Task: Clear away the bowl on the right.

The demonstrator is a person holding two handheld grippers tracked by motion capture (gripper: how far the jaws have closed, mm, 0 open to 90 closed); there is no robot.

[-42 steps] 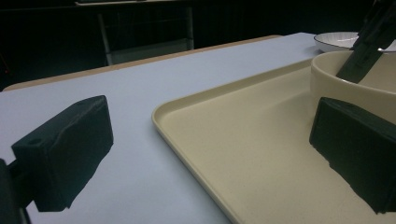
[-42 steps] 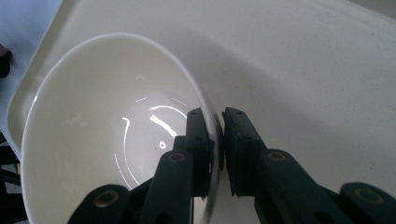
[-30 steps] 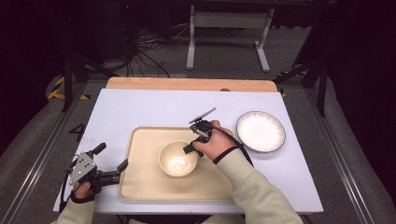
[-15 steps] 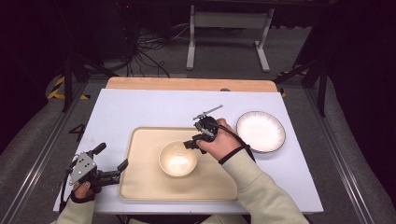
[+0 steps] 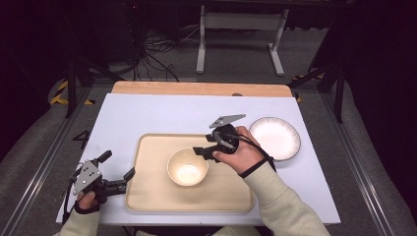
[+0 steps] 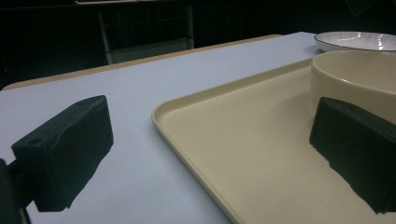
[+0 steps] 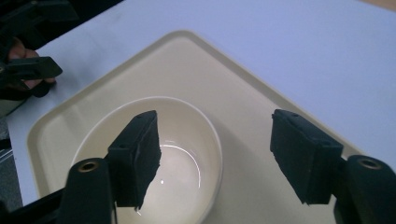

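On the counter (image 5: pixel 147 113), ahead of both sets of jaws, lies the cream tray (image 5: pixel 147 196), flat and square to the person's side; it serves as the collecting surface, so it sits within easy reach of either hand.

Bowl (image 5: pixel 187 167): upright on the tray, roughly mid-tray, empty and glossy inside. In the right gripper view the bowl (image 7: pixel 154 158) sits below and between the jaws, its near rim just under the left-hand pad, the other pad out over bare tray (image 7: pixel 243 154). No pad touches it. Judgement: it has been set down there and stands free.

Plate (image 5: pixel 275 137): white, dark-rimmed, off the tray on bare counter, beyond the right hand. Judgement: probably next in line for the tray, since it is the only loose dish left outside.

Right gripper (image 5: pixel 204 150): held just above the bowl's far-right rim, tilted down toward it. Jaws apart, nothing between them; they have just been opening. Reading: a release posture, the hand clearing the rim.

Left gripper (image 5: pixel 129 175): low at the tray's near-left corner, jaws apart and empty. In the left gripper view one pad hangs over bare counter (image 6: pixel 116 84), the other over the tray floor (image 6: pixel 243 140), so the tray's rim runs between them; bowl wall (image 6: pixel 355 79) just past the right-hand pad. Judgement: parked to steady or pinch the rim if the tray slides; no contact with it that I can confirm.
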